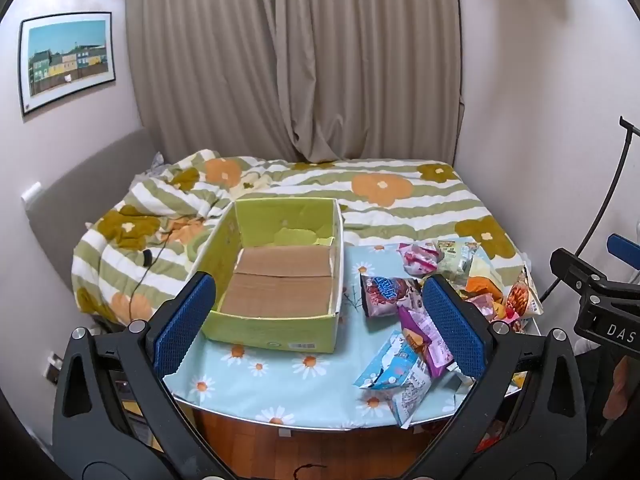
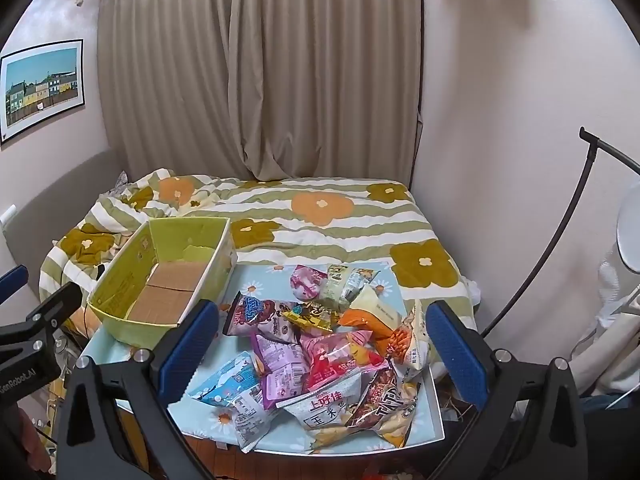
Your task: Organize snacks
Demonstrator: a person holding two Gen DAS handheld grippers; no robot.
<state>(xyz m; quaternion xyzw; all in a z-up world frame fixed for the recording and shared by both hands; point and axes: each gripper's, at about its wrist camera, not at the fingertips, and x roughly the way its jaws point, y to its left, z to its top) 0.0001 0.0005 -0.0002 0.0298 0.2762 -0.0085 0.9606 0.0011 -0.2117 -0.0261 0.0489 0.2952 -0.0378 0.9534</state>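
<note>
Currently both grippers, left gripper (image 1: 320, 320) and right gripper (image 2: 322, 340), hover with jaws released, grasping nothing. Green cardboard box (image 1: 276, 334) sits empty on table (image 1: 280, 380), snack packets (image 2: 320, 356) piled beside it.

1 open green cardboard box (image 2: 160, 280), far left on the counter. Roughly a dozen crinkly foil snack packets (image 2: 320, 344) piled right of it; overlap blocks an exact count. 1 framed picture (image 2: 42, 84).
</note>
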